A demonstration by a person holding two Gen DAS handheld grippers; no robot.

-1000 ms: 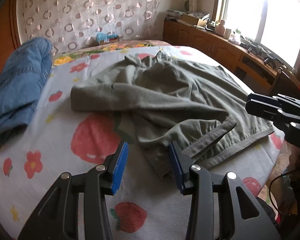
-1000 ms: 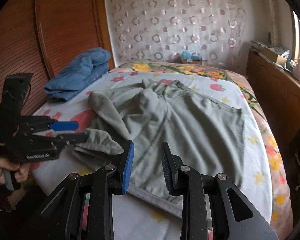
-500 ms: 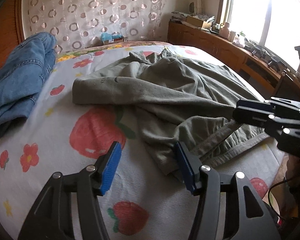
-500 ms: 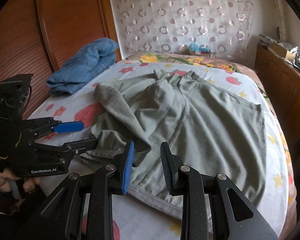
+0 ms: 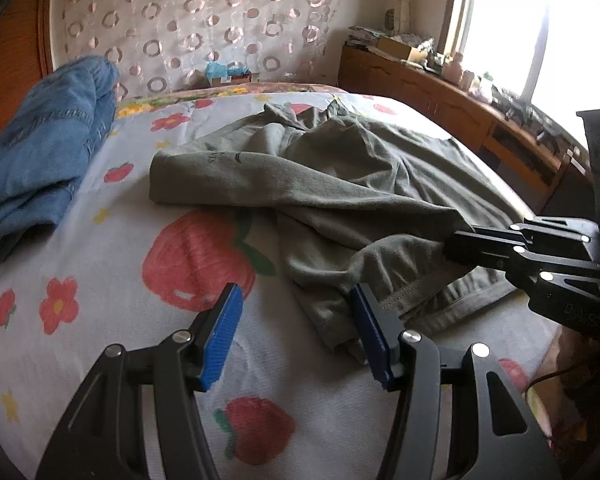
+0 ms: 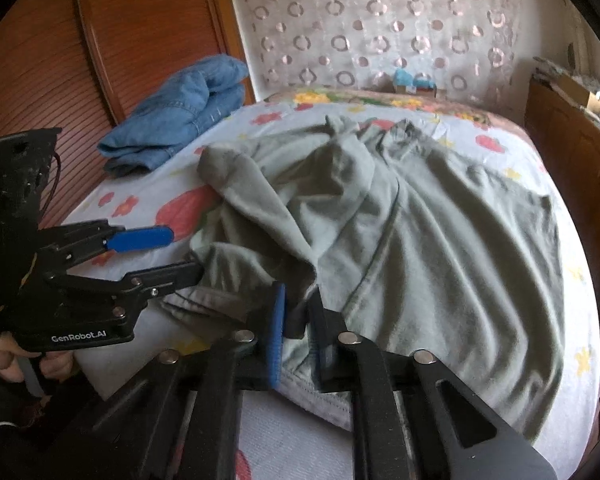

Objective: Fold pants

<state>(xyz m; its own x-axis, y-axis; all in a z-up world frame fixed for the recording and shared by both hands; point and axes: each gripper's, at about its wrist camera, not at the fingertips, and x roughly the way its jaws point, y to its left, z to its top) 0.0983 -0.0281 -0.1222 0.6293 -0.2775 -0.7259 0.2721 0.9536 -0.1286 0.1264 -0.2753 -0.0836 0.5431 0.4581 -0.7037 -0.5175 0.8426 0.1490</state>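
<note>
— Where are the pants?

— The gray-green pants point(image 6: 440, 240) are lying all crumpled on my bed sheet point(image 5: 100, 264), the one with strawberries and flowers on it. One leg is flopping over the rest, and the hems are sitting near the edge close to me.

— What is your right claw doing?

— My right gripper point(image 6: 296, 328) has just been squeezing shut. It is pinching a fold of the pants near a hem, and the cloth is bunching up between the blue pads.

— And your left one?

— My left gripper point(image 5: 296, 336) is sitting about half open, down low over the sheet. Its jaws are holding nothing. One blue pad is sitting right beside the end of a pant leg, and the other is over bare sheet.

— Is anything else on the bed?

— Folded blue jeans point(image 5: 40, 160) are lying far off by the wooden headboard point(image 6: 100, 60), well apart from the pants.
</note>
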